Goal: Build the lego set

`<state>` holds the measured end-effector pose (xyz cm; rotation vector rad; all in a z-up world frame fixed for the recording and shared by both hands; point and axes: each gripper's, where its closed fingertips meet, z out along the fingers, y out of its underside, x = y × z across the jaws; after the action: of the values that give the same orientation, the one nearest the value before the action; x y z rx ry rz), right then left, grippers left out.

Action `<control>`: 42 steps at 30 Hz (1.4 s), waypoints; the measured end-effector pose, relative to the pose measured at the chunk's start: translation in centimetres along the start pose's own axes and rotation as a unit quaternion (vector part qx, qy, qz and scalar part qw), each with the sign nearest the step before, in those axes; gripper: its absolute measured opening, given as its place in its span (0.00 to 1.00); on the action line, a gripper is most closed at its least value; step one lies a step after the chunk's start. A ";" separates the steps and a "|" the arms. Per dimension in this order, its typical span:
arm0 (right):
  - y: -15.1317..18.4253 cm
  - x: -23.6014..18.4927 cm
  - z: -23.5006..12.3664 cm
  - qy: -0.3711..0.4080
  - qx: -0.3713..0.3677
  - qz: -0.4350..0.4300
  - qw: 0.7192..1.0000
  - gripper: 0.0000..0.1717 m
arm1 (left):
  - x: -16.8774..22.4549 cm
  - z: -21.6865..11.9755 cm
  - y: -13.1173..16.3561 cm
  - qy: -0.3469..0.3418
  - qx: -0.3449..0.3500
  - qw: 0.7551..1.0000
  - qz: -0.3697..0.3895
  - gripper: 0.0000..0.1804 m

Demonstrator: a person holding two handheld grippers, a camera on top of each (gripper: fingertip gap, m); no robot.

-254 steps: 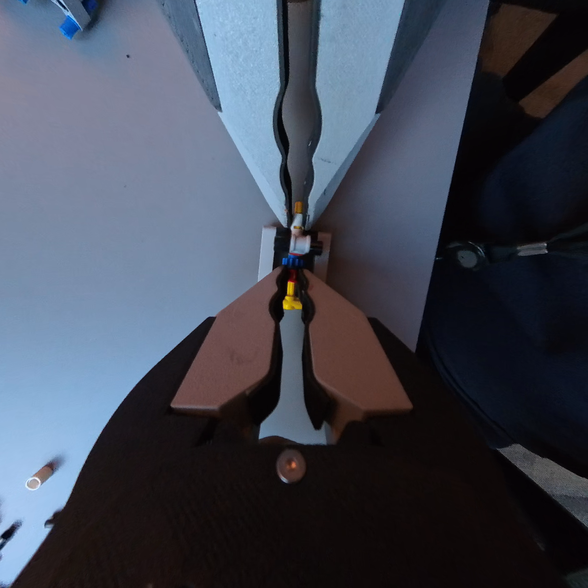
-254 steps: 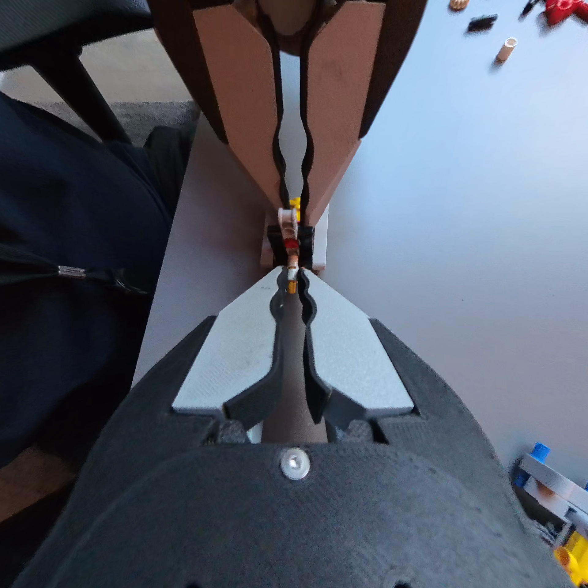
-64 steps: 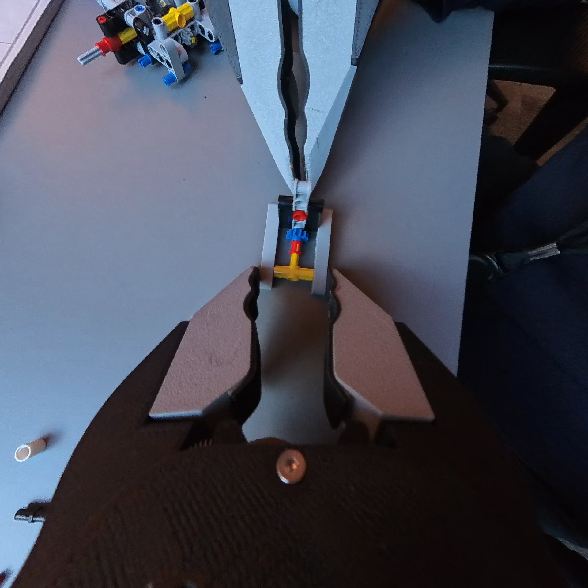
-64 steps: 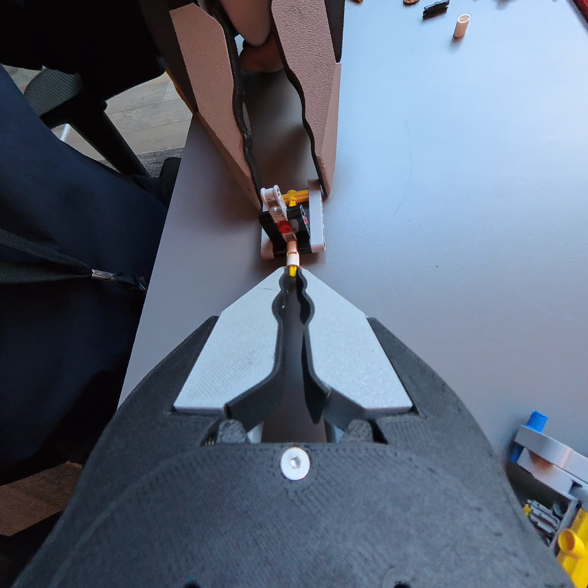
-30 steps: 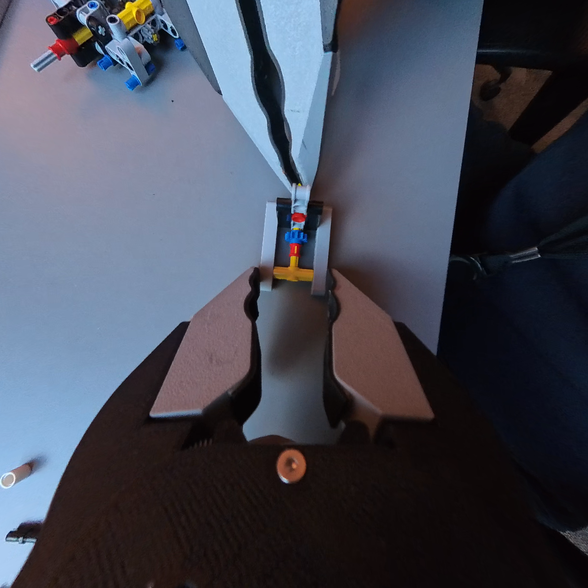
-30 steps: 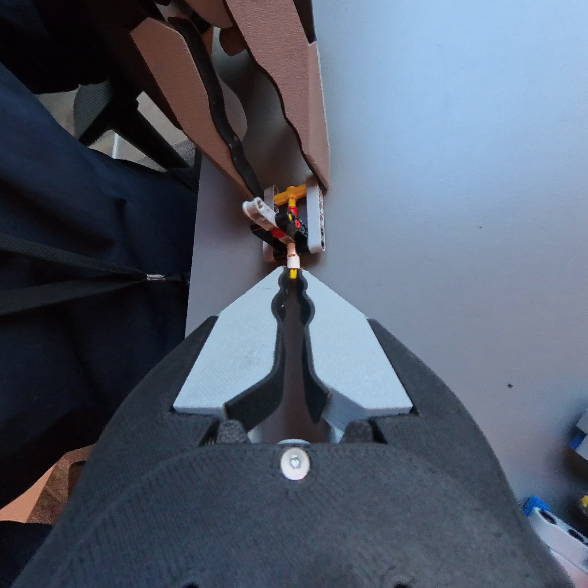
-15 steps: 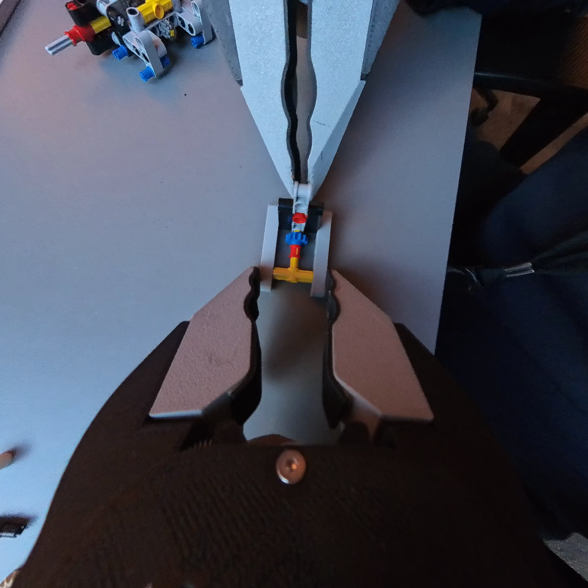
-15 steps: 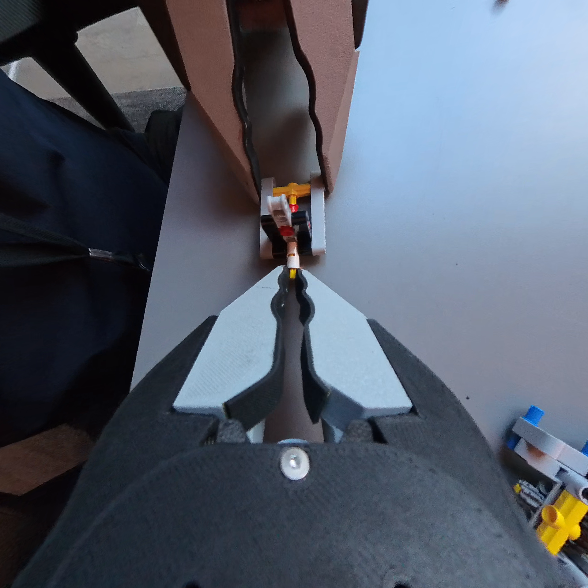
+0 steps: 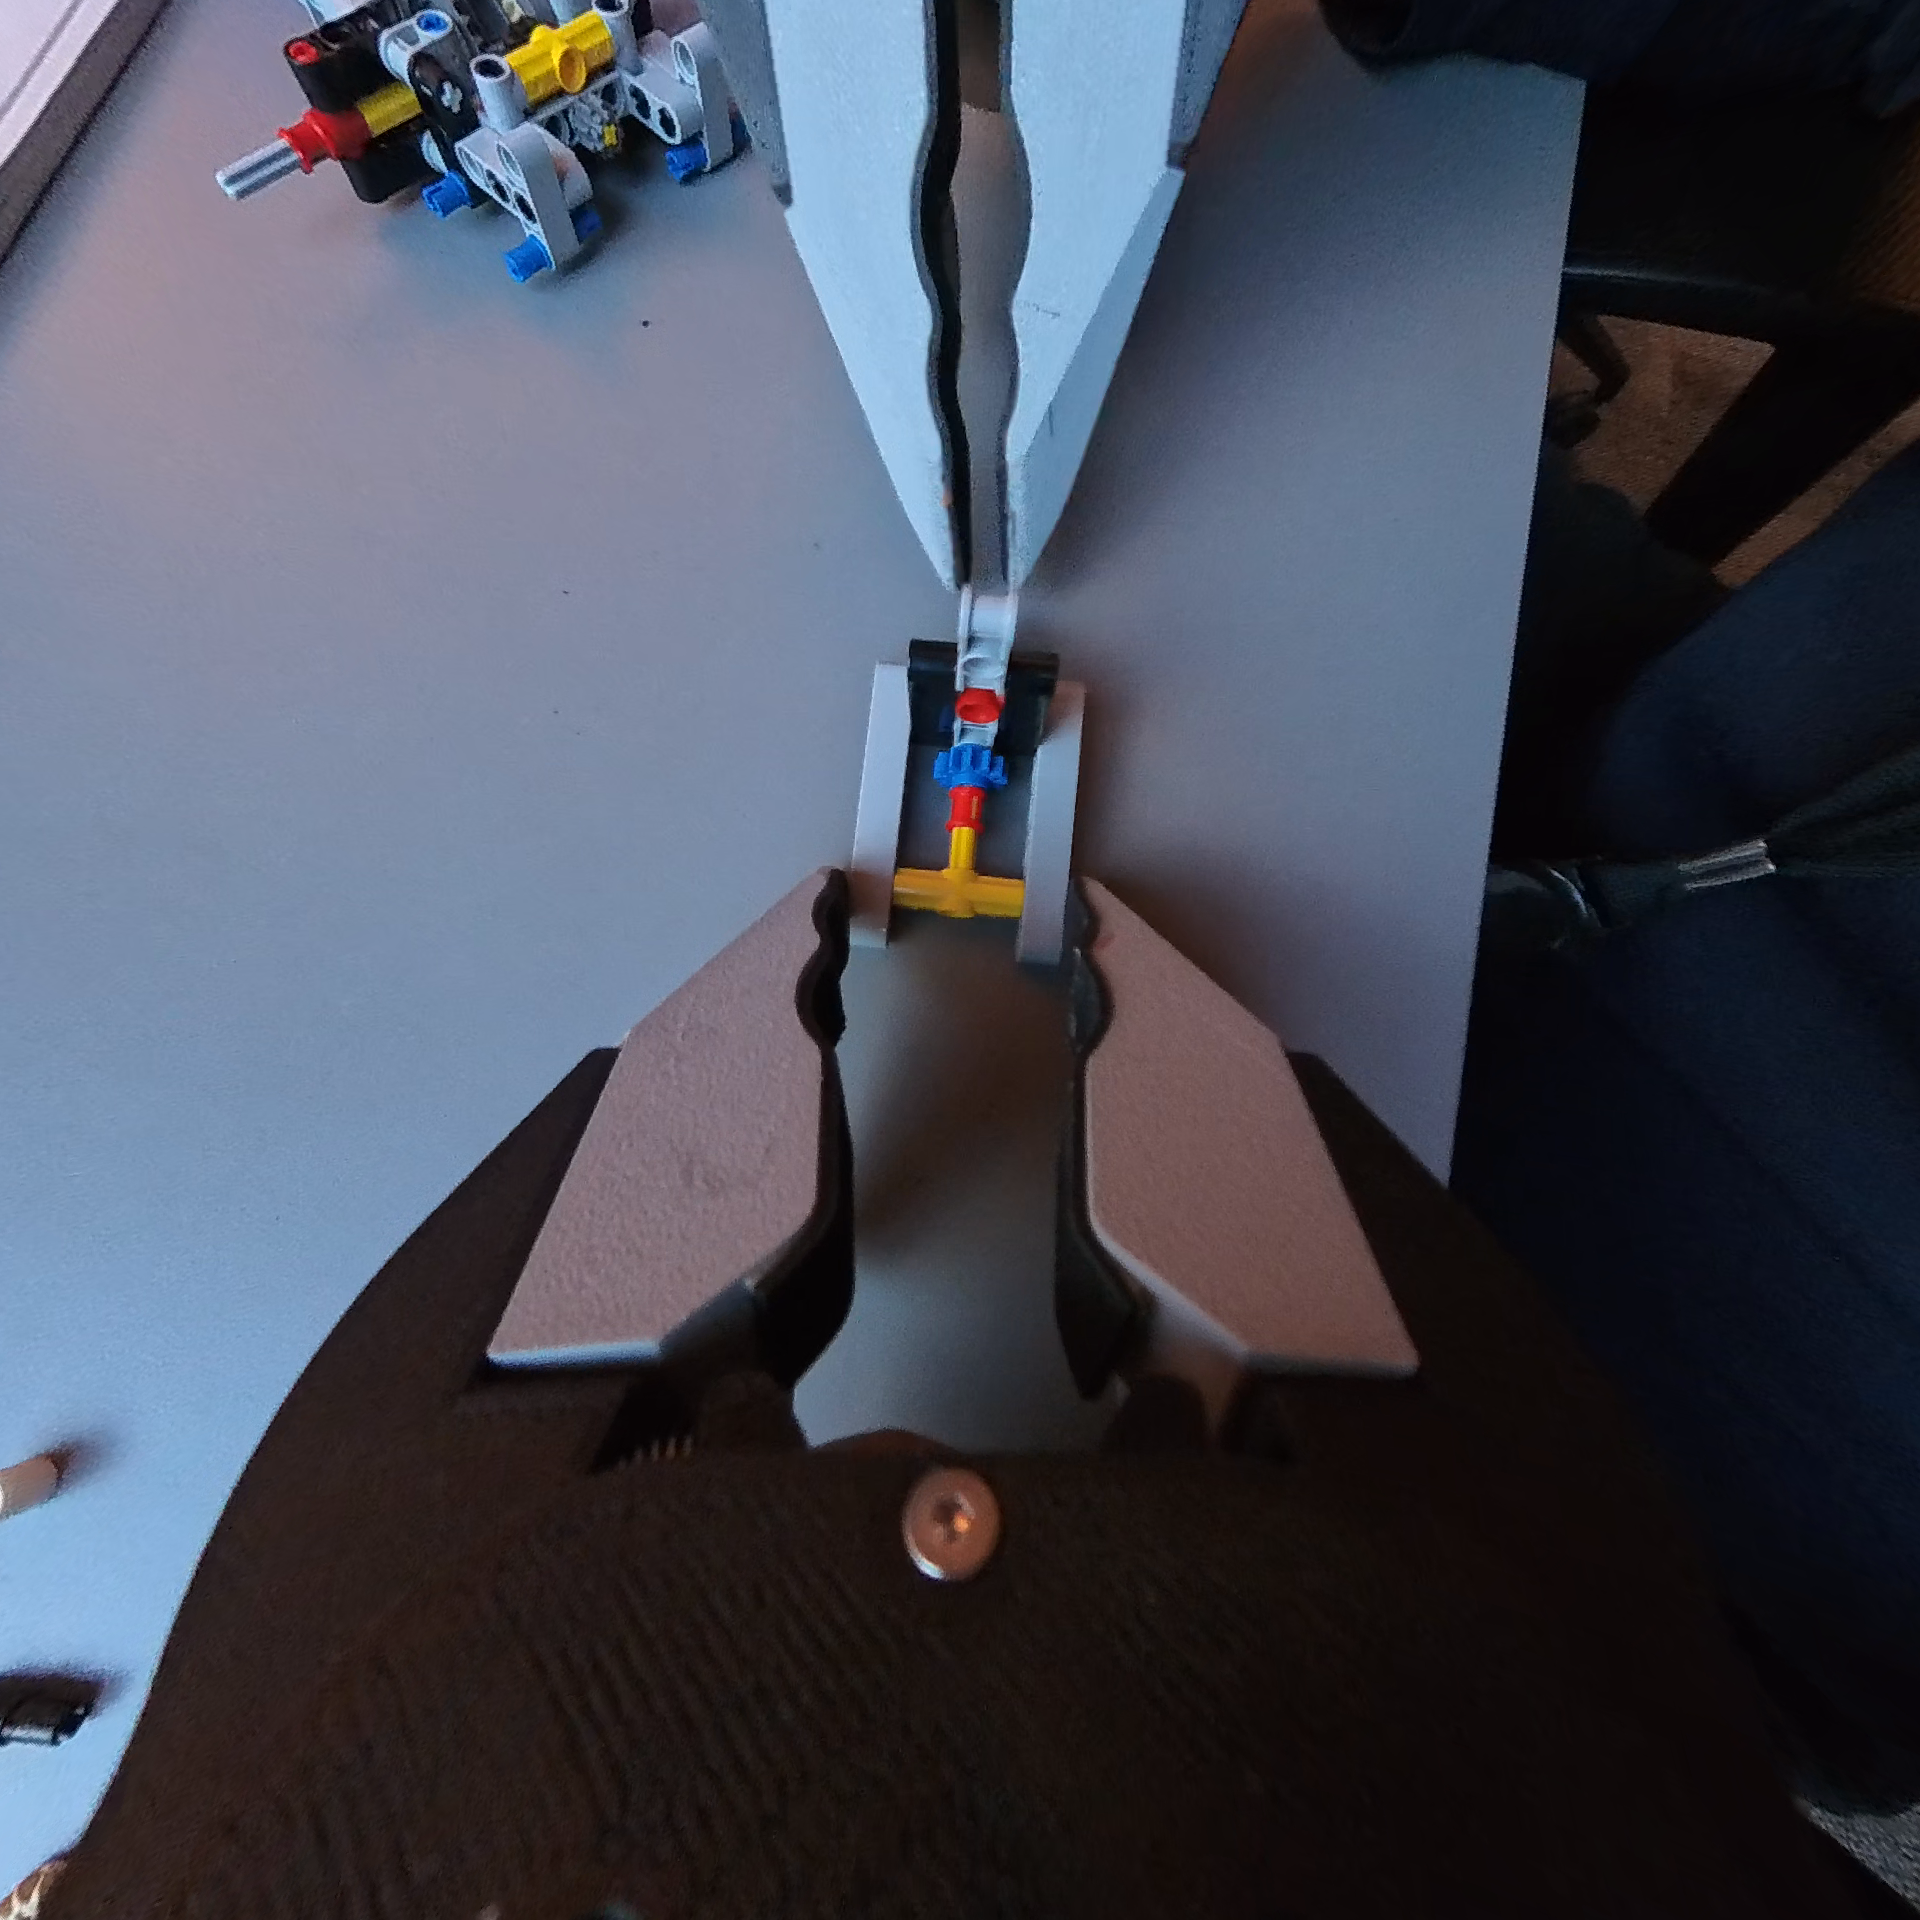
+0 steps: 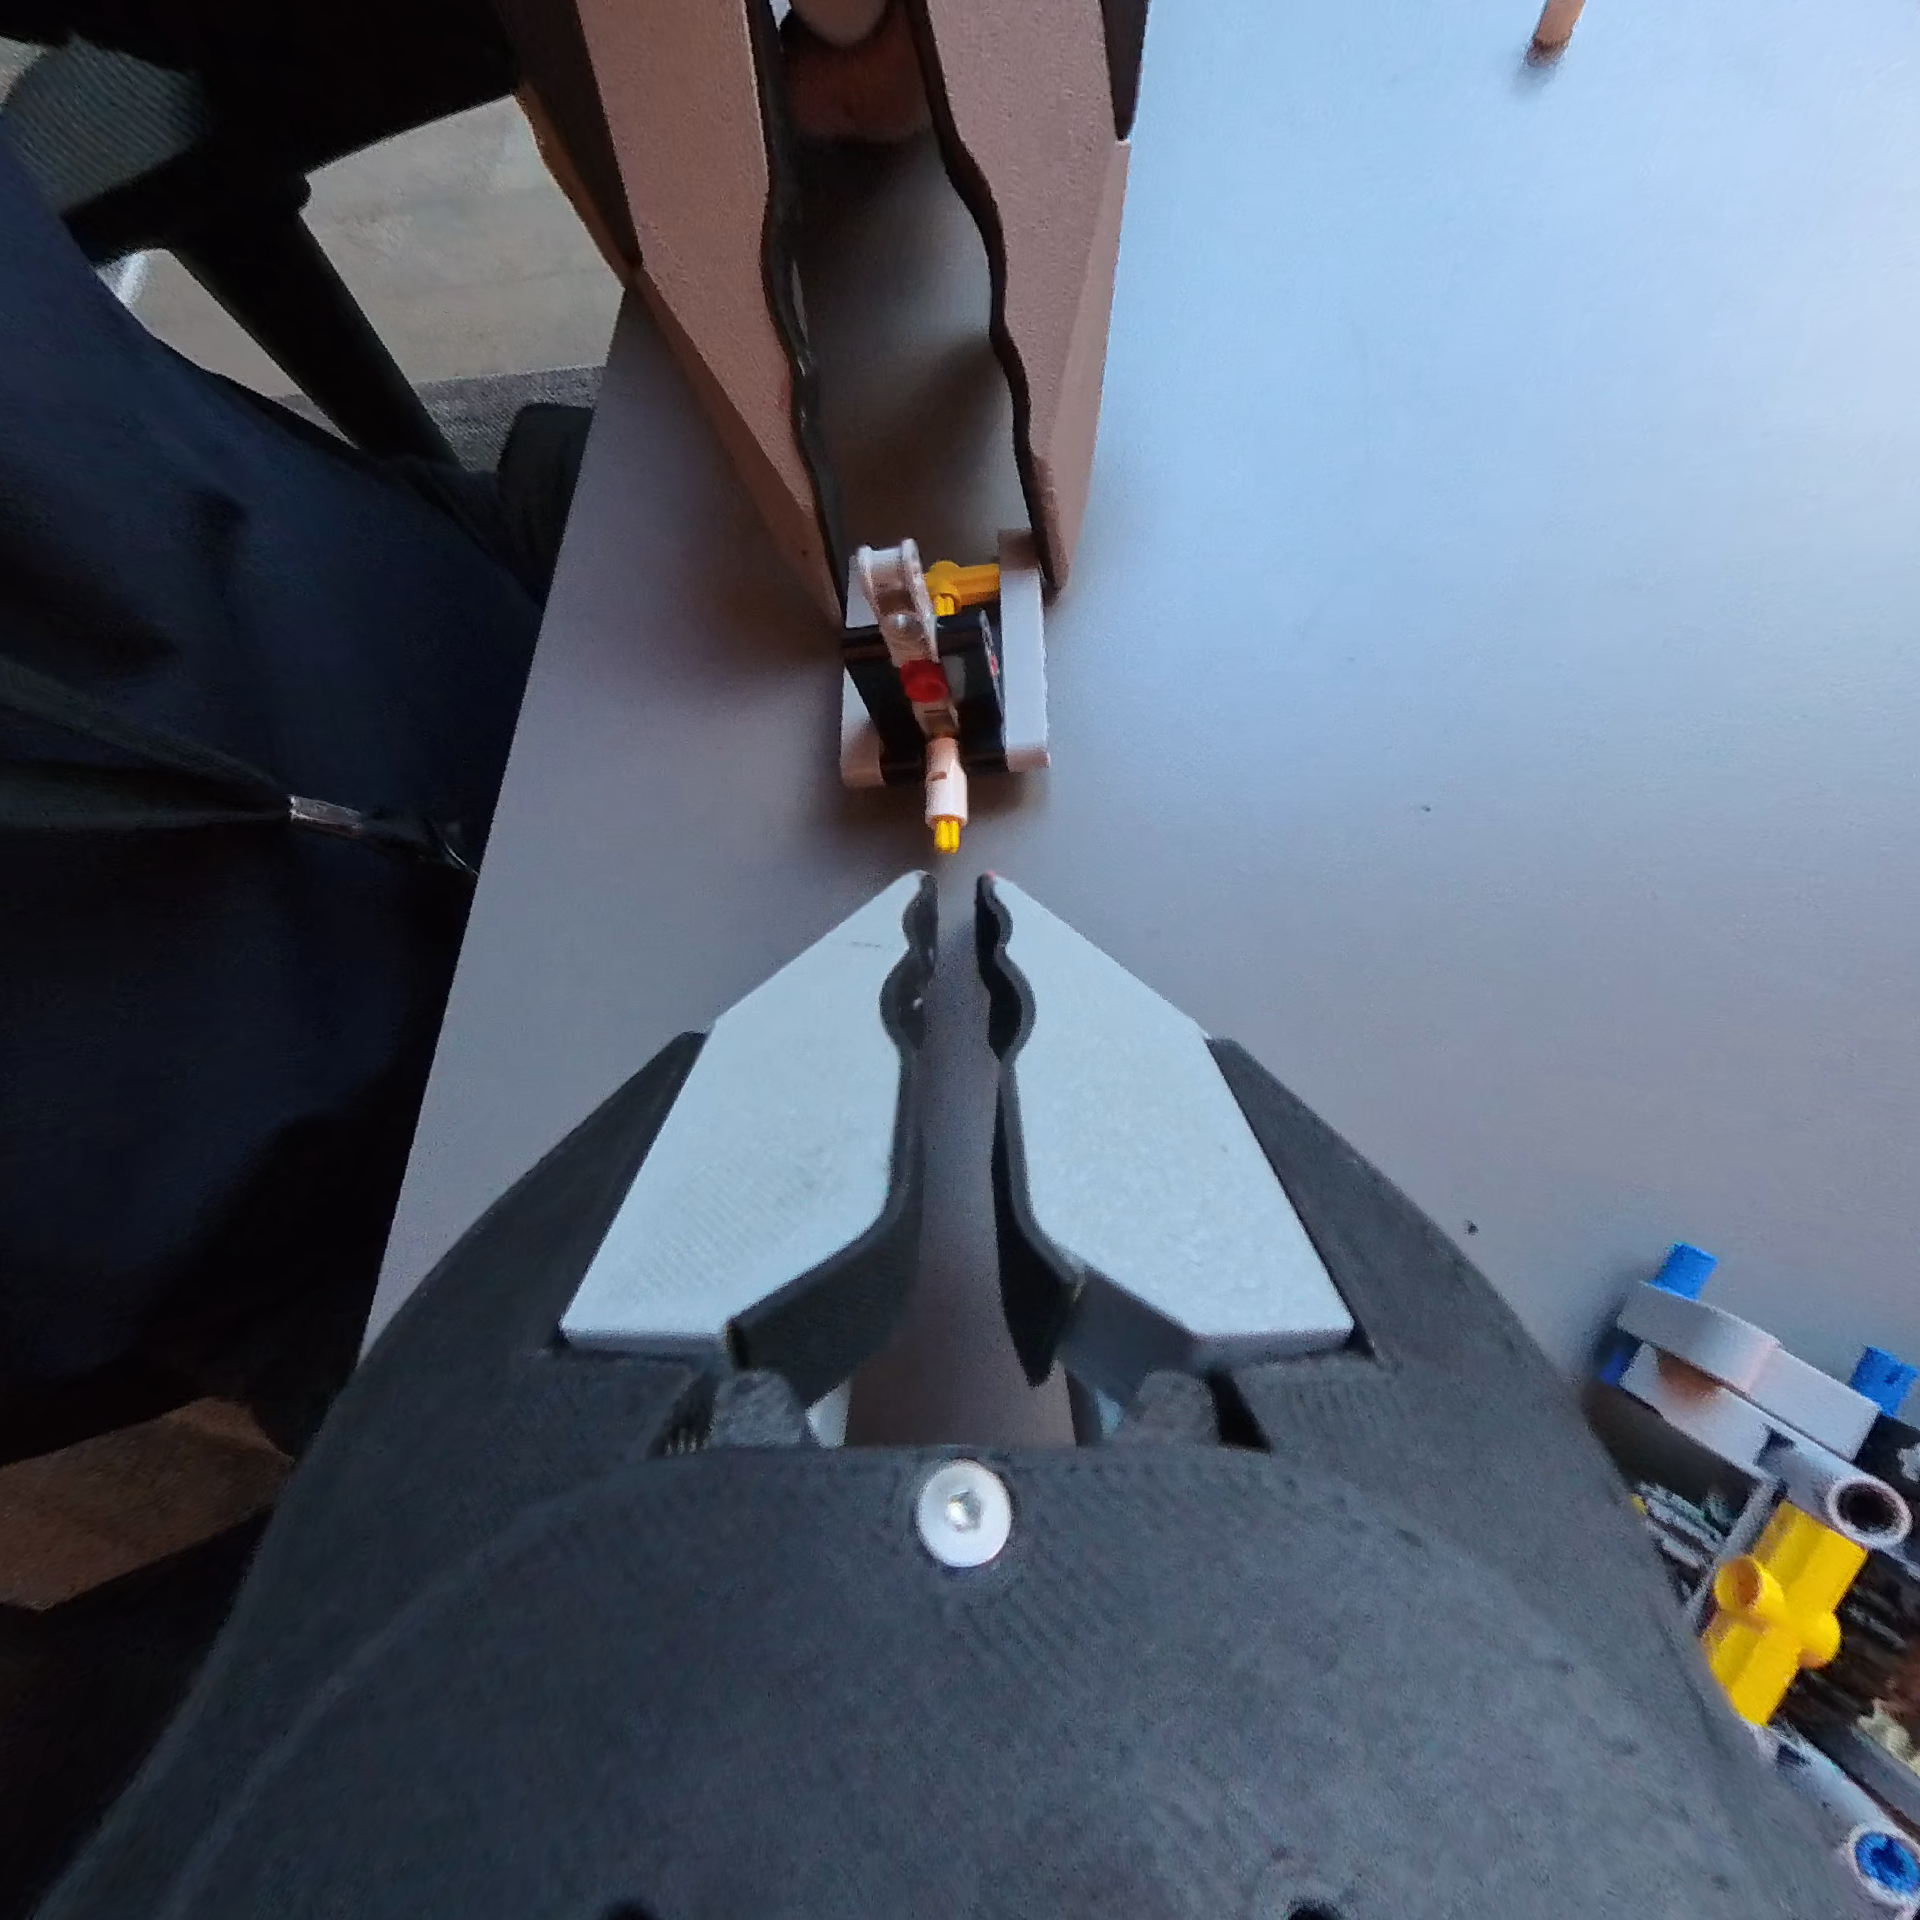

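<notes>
A small brick assembly (image 9: 878,790) lies on the grey table near its edge: two grey beams, a black block, and an axle with a yellow T-piece (image 9: 956,894), a blue gear (image 9: 971,769) and a red bush. My left gripper (image 9: 956,914), with brown fingers, is shut on the near ends of the two grey beams, one pad outside each. My right gripper (image 10: 956,883), with grey fingers, is slightly open and holds nothing. Its tips stand just short of the yellow axle tip (image 10: 945,831). The left wrist view shows it (image 9: 977,571) at the assembly's far end.
A larger brick model (image 9: 499,114) stands at the far left, also at the lower right of the right wrist view (image 10: 1766,1507). A tan tube (image 9: 26,1481) and a black pin (image 9: 42,1720) lie near left. The table edge (image 9: 1507,727) and a person's dark clothing (image 9: 1714,935) lie right. One gripper's finger ends stand about 6 centimetres off the other's. To the black pin (image 9: 42,1720): left tips about 15 centimetres, right tips about 25 centimetres.
My right gripper has let go of the axle end, parted its jaws a little and drawn back from the assembly. My left gripper keeps its hold on the beams.
</notes>
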<state>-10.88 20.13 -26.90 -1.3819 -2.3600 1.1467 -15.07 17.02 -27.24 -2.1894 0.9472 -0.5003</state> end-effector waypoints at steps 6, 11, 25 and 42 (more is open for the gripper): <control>-0.3 -0.3 0.5 -0.011 0.003 0.004 1.000 0.00 | 0.0 0.0 0.0 -0.002 0.000 1.000 0.003 0.22; -0.4 -0.4 0.9 -0.034 0.002 0.049 0.998 0.00 | 0.1 0.2 -0.1 -0.007 0.000 1.000 0.012 0.22; -0.4 -0.6 1.0 -0.118 0.024 0.169 0.978 0.00 | 0.1 0.2 -0.1 -0.008 -0.001 1.000 0.015 0.22; -0.3 -0.3 0.4 -0.100 0.029 0.139 0.985 0.03 | 0.0 0.1 -0.1 -0.004 0.002 1.000 0.004 0.22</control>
<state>-11.11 19.60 -26.95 -1.6881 -2.2900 1.4801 -14.99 17.10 -27.22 -2.1814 0.9492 -0.4899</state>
